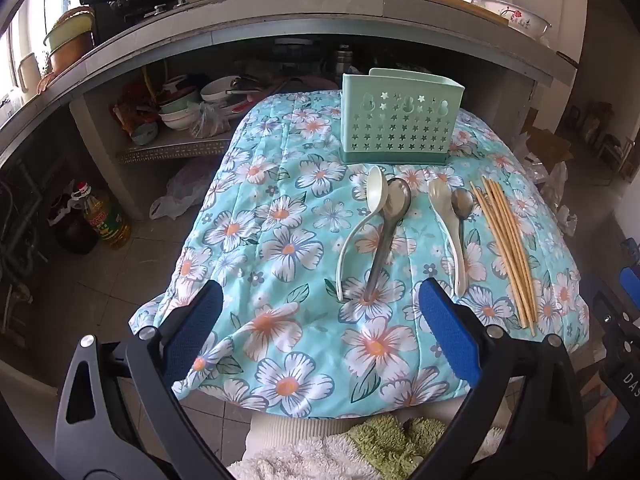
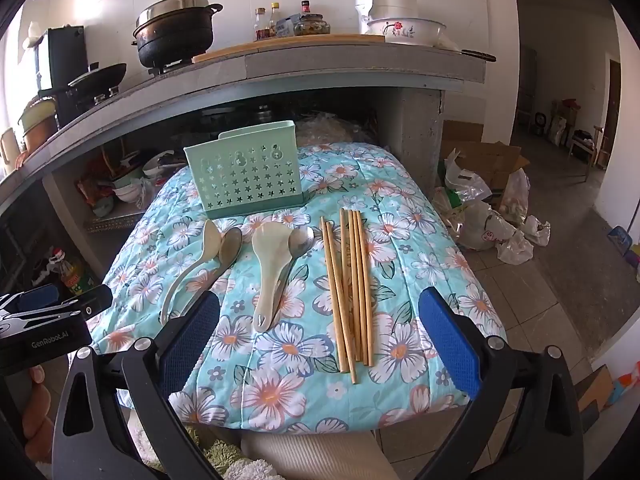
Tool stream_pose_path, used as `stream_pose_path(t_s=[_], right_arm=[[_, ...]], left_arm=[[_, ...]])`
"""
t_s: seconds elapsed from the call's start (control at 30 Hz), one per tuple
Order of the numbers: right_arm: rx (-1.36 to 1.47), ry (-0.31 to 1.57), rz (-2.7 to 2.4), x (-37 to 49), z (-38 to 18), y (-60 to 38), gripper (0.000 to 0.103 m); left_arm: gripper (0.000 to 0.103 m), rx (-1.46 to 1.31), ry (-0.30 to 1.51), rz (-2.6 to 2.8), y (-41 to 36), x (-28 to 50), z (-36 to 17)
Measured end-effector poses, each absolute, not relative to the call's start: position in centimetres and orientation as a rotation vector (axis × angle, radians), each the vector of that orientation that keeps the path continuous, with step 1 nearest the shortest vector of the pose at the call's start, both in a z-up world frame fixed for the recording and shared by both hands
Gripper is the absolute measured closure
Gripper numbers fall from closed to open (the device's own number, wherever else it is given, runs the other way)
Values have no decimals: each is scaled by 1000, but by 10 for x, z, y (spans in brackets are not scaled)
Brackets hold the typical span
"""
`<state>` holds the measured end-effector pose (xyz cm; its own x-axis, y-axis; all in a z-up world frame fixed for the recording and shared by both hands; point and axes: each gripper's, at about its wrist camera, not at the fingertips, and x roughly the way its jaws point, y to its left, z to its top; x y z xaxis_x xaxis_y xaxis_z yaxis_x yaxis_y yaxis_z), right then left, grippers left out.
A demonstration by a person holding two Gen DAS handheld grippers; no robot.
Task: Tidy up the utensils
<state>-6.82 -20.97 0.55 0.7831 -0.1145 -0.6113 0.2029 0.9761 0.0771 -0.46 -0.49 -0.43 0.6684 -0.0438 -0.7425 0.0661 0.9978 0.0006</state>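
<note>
**Nothing sorted yet: every utensil lies in front of the holder**

We judge the task to be at its very start. The mint-green holder stands upright at the far end of the flowered cloth, and we see nothing sticking out of it. All the utensils lie just in front of it: a white ladle and a steel spoon touching toward its left, a white rice paddle with a smaller steel spoon before its right half, and the bundle of chopsticks beyond its right corner. All of them remain to be placed.

Our left gripper and right gripper hover nearer to us than the utensils, jaws wide and empty.

Behind the holder runs a grey counter carrying a black pot, bottles and a rice cooker; bowls crowd the shelf beneath, and bags lie on the tiled floor to the holder's right.
</note>
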Motion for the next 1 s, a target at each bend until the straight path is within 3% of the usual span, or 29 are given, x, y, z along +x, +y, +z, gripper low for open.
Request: stream_pose_path(t_s=[1.0], right_arm=[[142, 647, -174, -68, 6, -211, 6]], left_arm=[[8, 30, 837, -68, -6, -6, -6]])
